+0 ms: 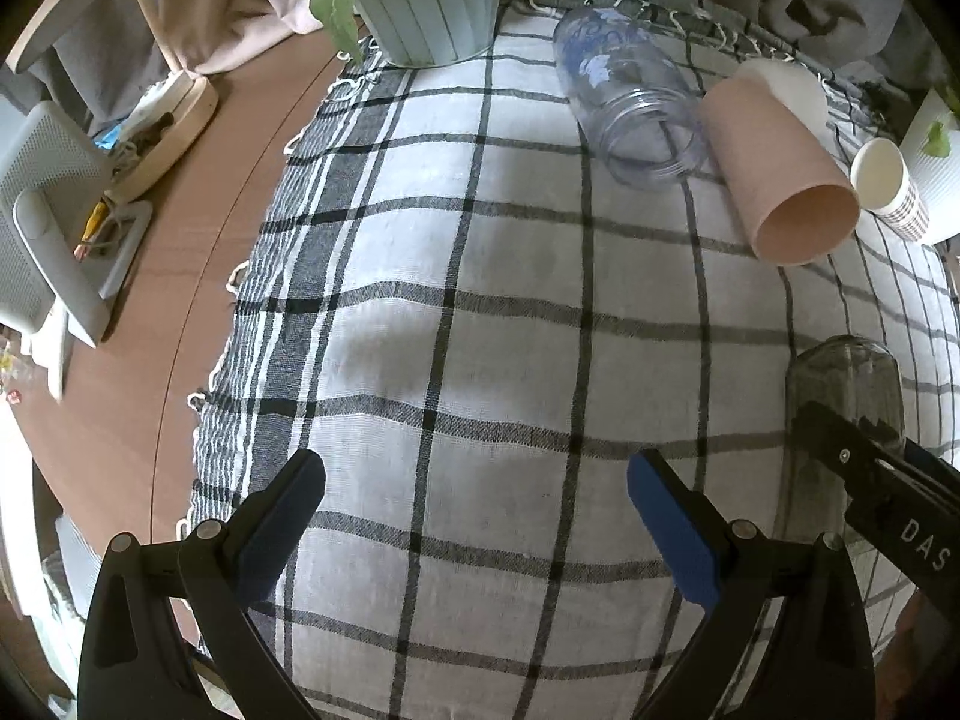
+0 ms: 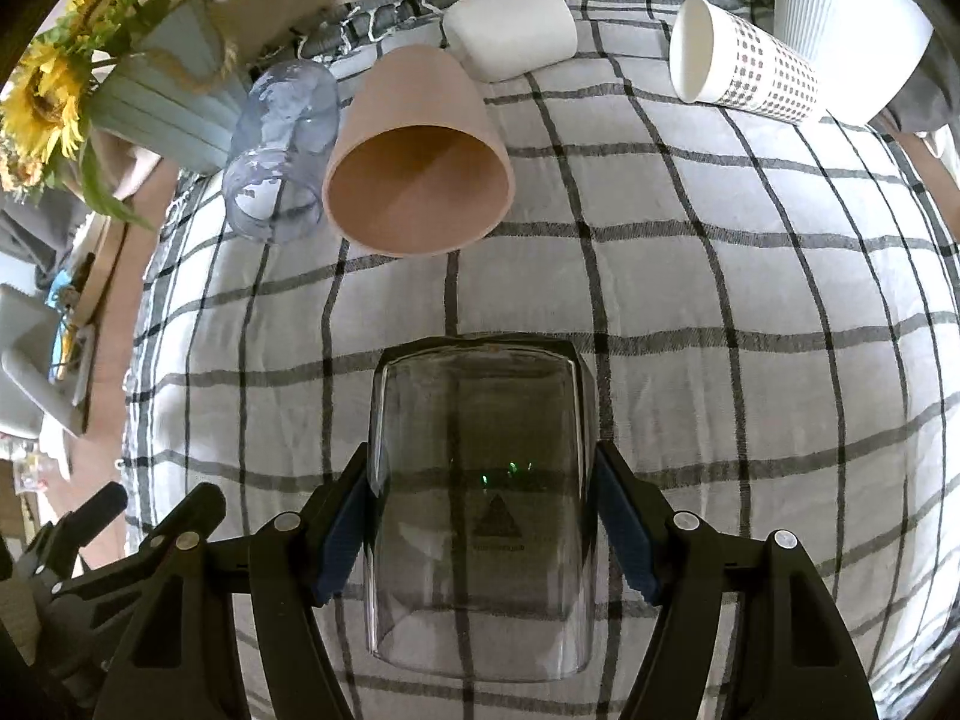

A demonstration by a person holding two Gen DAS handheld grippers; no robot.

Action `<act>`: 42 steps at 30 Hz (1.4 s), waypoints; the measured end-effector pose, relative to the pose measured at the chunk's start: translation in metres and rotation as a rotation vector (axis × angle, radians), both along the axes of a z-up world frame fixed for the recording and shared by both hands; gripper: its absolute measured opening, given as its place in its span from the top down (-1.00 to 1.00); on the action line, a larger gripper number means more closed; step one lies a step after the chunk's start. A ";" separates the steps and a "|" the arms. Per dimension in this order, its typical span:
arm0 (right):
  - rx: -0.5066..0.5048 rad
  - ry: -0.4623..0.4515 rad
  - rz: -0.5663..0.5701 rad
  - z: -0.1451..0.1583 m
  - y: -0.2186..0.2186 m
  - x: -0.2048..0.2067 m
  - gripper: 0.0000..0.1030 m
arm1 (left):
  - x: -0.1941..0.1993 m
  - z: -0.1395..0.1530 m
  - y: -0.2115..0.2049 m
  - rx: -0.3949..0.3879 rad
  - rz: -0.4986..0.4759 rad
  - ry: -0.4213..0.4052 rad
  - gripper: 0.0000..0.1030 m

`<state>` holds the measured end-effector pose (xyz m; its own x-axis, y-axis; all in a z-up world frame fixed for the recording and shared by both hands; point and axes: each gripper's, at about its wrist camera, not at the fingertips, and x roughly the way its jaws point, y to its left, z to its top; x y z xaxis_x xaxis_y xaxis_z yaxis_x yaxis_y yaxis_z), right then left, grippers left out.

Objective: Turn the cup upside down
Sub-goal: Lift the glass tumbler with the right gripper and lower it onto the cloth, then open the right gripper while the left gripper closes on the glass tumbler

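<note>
A clear glass cup [image 2: 480, 498] sits between my right gripper's blue pads [image 2: 342, 534], its closed base pointing away from the camera and its open rim toward it. My right gripper [image 2: 483, 516] is shut on the cup's sides over the checked cloth [image 2: 720, 300]. The same glass [image 1: 846, 420] shows at the right in the left wrist view, with the right gripper's black finger across it. My left gripper [image 1: 477, 498] is open and empty above the cloth [image 1: 480, 300], left of the glass.
Lying on their sides at the back are a pink cup [image 2: 420, 168], a bluish clear jar [image 2: 282, 150], a white cup [image 2: 510, 24] and a dotted paper cup [image 2: 738, 60]. A pale blue flower pot [image 1: 432, 0] stands at the back left. A white ribbed pot [image 2: 852, 24] is at the right.
</note>
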<state>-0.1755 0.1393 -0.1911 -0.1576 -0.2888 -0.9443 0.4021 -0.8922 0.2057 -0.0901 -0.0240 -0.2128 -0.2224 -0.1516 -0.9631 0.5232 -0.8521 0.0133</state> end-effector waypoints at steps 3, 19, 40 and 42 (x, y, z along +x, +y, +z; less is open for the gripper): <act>0.009 -0.008 0.018 0.000 -0.002 -0.001 -0.36 | 0.000 0.005 0.002 0.007 0.000 0.009 -1.00; -0.113 0.255 -0.126 0.109 0.079 0.006 -0.45 | -0.039 0.069 0.065 0.102 -0.117 0.123 -1.00; -0.113 0.186 -0.218 0.085 0.160 -0.037 -0.45 | -0.118 0.018 0.115 0.240 -0.096 -0.041 -0.37; -0.113 0.181 -0.211 0.084 0.160 -0.038 -0.45 | -0.118 0.018 0.115 0.225 -0.087 -0.042 -0.30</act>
<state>-0.2131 0.2989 -0.1074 -0.3881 -0.3331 -0.8593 0.2496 -0.9356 0.2499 -0.2078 0.0915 -0.1945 -0.1843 0.0858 -0.9791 0.4510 -0.8777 -0.1618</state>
